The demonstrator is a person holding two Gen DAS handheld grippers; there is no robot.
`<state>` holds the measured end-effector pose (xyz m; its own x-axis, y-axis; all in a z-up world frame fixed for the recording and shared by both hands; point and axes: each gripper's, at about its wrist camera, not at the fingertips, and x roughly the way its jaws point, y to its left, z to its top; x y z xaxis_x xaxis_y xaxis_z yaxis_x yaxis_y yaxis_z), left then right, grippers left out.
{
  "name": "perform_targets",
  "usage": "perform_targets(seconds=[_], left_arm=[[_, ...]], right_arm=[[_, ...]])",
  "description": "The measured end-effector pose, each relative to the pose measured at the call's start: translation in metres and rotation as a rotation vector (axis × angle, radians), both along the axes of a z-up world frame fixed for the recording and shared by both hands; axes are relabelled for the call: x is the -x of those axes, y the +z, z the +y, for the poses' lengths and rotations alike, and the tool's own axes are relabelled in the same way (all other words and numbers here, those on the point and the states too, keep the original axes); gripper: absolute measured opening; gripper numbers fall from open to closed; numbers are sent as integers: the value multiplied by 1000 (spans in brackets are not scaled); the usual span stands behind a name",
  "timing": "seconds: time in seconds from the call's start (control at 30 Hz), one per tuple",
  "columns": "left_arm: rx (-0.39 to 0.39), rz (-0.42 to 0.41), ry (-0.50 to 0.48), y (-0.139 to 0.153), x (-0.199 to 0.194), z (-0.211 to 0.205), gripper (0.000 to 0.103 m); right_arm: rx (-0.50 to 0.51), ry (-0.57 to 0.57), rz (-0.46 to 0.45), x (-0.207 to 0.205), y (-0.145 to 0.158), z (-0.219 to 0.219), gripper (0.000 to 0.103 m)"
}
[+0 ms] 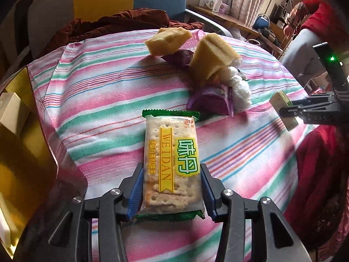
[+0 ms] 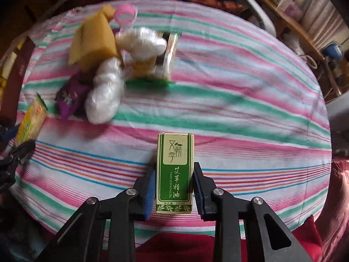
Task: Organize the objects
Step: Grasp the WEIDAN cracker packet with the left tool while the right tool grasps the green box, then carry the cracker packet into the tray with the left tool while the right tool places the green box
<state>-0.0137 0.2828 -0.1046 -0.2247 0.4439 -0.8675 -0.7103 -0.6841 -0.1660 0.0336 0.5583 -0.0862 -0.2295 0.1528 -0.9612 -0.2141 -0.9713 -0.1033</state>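
My left gripper (image 1: 171, 170) is shut on a green and yellow cracker packet (image 1: 171, 152) and holds it above the striped cloth (image 1: 98, 100). My right gripper (image 2: 174, 170) is shut on a small green essential oil box (image 2: 174, 174) above the same cloth. The right gripper with its box (image 1: 283, 113) shows at the right of the left wrist view. The cracker packet (image 2: 31, 120) shows at the left edge of the right wrist view.
A pile lies on the cloth: yellow sponges (image 1: 212, 56), purple snack packets (image 1: 211, 101), white plastic-wrapped bundles (image 2: 104, 96), a pink ring (image 2: 125, 15). A yellow container (image 1: 19, 144) stands at left. Red fabric (image 1: 316, 152) lies at right.
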Motion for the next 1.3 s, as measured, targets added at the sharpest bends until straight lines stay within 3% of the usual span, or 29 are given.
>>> perform_targets(seconds=[0.2,0.4,0.73,0.97,1.17,1.3], left_arm=[[-55,36,-16,23,-12,-19,49],[-135,93,51,61,-11,-58,49],[-206,128,348,89,27,-168,49],[-202,81,520,71,48,-232,49],[-176,45,568,54,49,-262,49],[-168,7,602,46,50,-272,49]], right_arm=[[-19,-37,114,-10,22,-6,31],[16,-32,252,-13,53,-35,31],[116,161,420,26,103,-134,31],[193,307,411,69,98,-225,31],[257,404,388,101,83,-289,32],[265,402,342,123,61,-313,35]])
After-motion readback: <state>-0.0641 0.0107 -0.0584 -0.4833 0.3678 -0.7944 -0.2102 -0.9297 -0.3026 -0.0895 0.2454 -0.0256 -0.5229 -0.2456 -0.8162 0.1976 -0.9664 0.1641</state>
